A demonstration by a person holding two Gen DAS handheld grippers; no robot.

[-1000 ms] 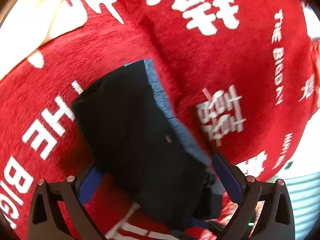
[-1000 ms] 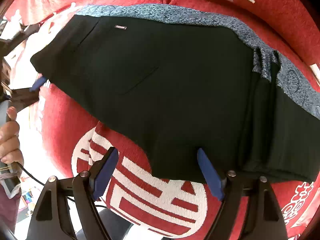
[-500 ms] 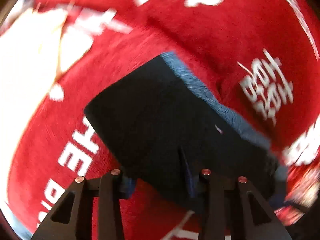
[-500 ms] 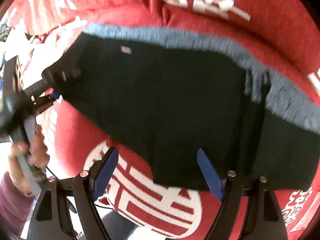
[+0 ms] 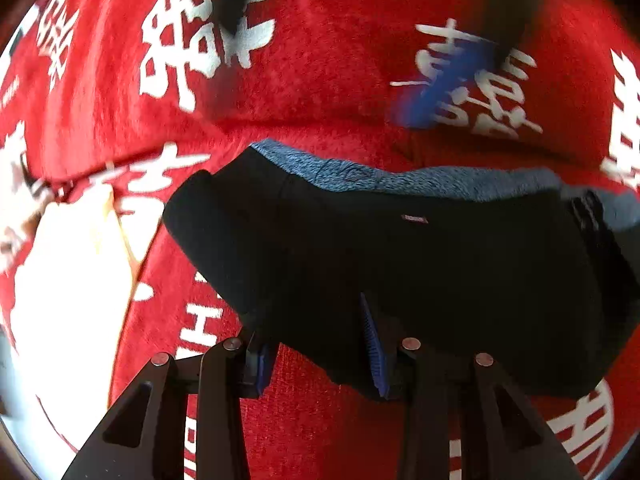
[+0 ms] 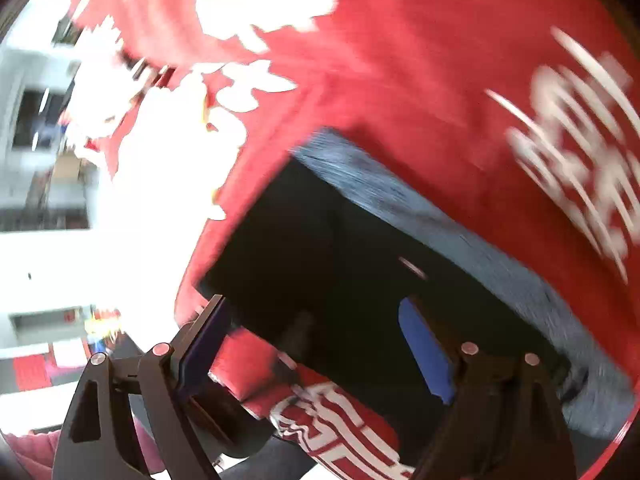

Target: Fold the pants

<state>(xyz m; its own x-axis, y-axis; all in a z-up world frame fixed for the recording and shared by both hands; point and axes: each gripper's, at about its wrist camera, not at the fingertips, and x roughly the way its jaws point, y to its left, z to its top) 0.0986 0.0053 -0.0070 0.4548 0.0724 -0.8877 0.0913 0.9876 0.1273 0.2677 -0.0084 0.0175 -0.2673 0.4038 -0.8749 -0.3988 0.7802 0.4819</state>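
The folded black pants (image 5: 400, 264) with a blue-grey waistband (image 5: 420, 180) lie on the red cloth. My left gripper (image 5: 316, 344) is partly closed around the near edge of the pants, with fabric between its blue pads. In the right wrist view the pants (image 6: 340, 264) show blurred. My right gripper (image 6: 316, 348) is open, its fingers at the near edge of the pants with nothing held. The other gripper's blue pad (image 5: 444, 88) shows blurred beyond the pants in the left wrist view.
A red cloth with white characters (image 5: 340, 60) covers the surface. A bare white patch (image 5: 68, 280) shows at the left. The cloth's edge and the room beyond (image 6: 48, 200) show at the left of the right wrist view.
My left gripper has narrowed onto the pants' near edge and swung round to face the waistband. My right gripper has moved off across the pants, still open; its view is blurred.
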